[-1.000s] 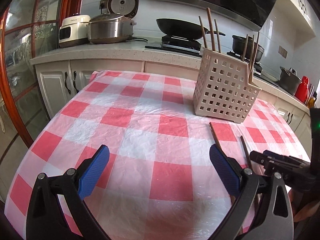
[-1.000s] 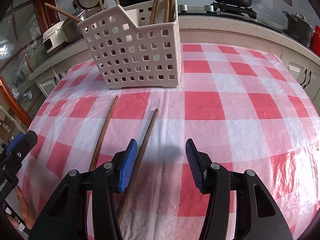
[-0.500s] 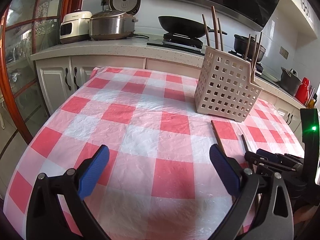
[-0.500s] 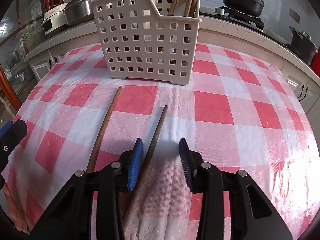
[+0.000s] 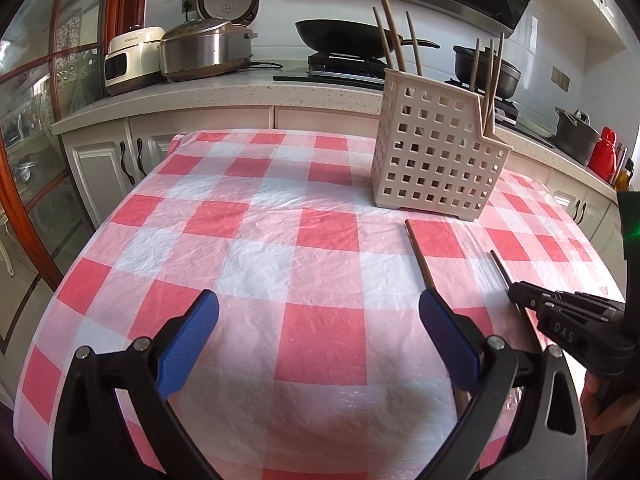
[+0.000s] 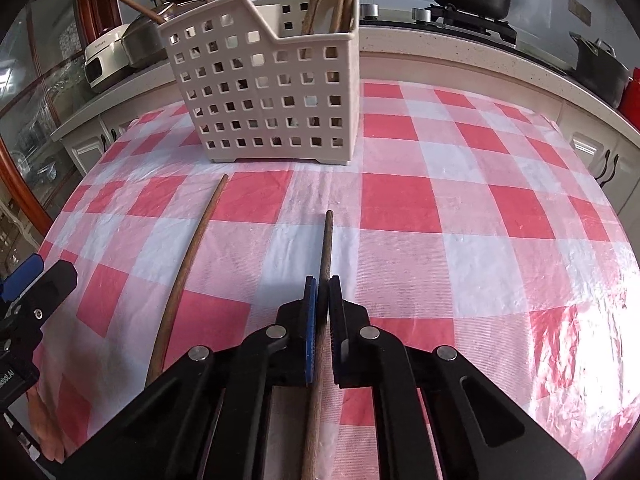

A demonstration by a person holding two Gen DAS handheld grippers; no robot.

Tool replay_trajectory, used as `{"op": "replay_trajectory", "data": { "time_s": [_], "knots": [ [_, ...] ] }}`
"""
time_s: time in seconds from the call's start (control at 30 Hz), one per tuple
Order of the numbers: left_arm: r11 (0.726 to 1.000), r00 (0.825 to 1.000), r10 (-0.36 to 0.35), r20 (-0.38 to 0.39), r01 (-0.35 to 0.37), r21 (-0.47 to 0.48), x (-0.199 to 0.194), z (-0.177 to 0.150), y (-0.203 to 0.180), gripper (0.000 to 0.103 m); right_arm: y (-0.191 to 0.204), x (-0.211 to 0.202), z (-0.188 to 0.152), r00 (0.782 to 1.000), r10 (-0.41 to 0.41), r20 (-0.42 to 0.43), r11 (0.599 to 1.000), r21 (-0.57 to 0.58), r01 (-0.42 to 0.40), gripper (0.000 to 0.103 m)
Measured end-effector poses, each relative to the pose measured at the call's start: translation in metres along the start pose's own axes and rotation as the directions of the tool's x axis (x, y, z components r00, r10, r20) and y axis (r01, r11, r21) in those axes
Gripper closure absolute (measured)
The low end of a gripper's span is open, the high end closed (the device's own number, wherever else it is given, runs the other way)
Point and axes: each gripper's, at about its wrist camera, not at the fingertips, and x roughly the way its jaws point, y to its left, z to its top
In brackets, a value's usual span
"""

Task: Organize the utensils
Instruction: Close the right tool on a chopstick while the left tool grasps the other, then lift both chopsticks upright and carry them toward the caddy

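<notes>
Now, long brown wooden chopstick point(image 6: 326, 248), slender, straight, clamped between jaws

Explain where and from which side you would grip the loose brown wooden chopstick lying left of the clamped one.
Probably mid-shaft, from above, jaws straddling it crosswise: the loose brown wooden chopstick is thin and lies flat on the red-and-white checked tablecloth, with bare cloth either side. The open left gripper is nearest.

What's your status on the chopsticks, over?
Right gripper shut on one chopstick, flat on the cloth. Left gripper open, empty. Second chopstick loose beside it. Path to the basket clear.
</notes>
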Motion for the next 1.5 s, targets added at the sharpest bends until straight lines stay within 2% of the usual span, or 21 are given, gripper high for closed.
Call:
{"op": "replay_trajectory", "data": {
  "time_s": [0.3, 0.6, 0.83, 0.9, 0.97, 1.1, 1.17, 1.23, 1.37, 1.5],
  "knots": [
    [0.999, 0.998, -0.004, -0.064, 0.007, 0.047, 0.015, 0.001, -0.022, 0.006, -0.035, -0.005, -0.003, 1.0, 0.01, 0.007, 0.998, 0.069, -0.011, 0.097],
    [0.996, 0.994, -0.014, -0.106, 0.023, 0.087, 0.037, 0.017, -0.049, 0.008, -0.046, -0.008, -0.006, 0.999, 0.039, 0.009, 0.996, 0.086, -0.039, 0.097],
    [0.989, 0.987, -0.047, -0.151, 0.068, 0.134, 0.058, 0.025, -0.079, 0.03, -0.051, -0.009, -0.007, 0.998, 0.062, 0.01, 0.993, 0.099, -0.062, 0.097],
    [0.987, 0.984, -0.058, -0.168, 0.082, 0.14, 0.064, 0.025, -0.085, 0.039, -0.052, -0.009, -0.007, 0.998, 0.066, 0.01, 0.993, 0.101, -0.066, 0.097],
    [0.984, 0.979, -0.07, -0.192, 0.099, 0.145, 0.071, 0.026, -0.09, 0.055, -0.053, -0.009, -0.007, 0.998, 0.07, 0.01, 0.992, 0.102, -0.07, 0.097],
    [0.983, 0.967, -0.081, -0.24, 0.118, 0.143, 0.086, 0.025, -0.093, 0.074, -0.053, -0.008, -0.007, 0.997, 0.073, 0.01, 0.992, 0.104, -0.074, 0.097],
    [0.98, 0.973, -0.055, -0.222, 0.096, 0.177, 0.087, 0.024, -0.095, 0.086, -0.053, -0.008, -0.007, 0.997, 0.073, 0.01, 0.992, 0.103, -0.074, 0.097],
    [0.976, 0.975, -0.047, -0.219, 0.091, 0.199, 0.087, 0.023, -0.096, 0.093, -0.053, -0.008, -0.007, 0.997, 0.072, 0.01, 0.992, 0.102, -0.072, 0.097],
    [0.981, 0.969, -0.073, -0.236, 0.112, 0.158, 0.086, 0.025, -0.087, 0.097, -0.052, -0.008, -0.007, 0.998, 0.064, 0.009, 0.993, 0.096, -0.065, 0.097],
    [0.985, 0.971, -0.091, -0.219, 0.12, 0.123, 0.076, 0.023, -0.077, 0.097, -0.05, -0.013, -0.008, 0.998, 0.059, 0.029, 0.994, 0.09, -0.061, 0.097]
  ]
}}
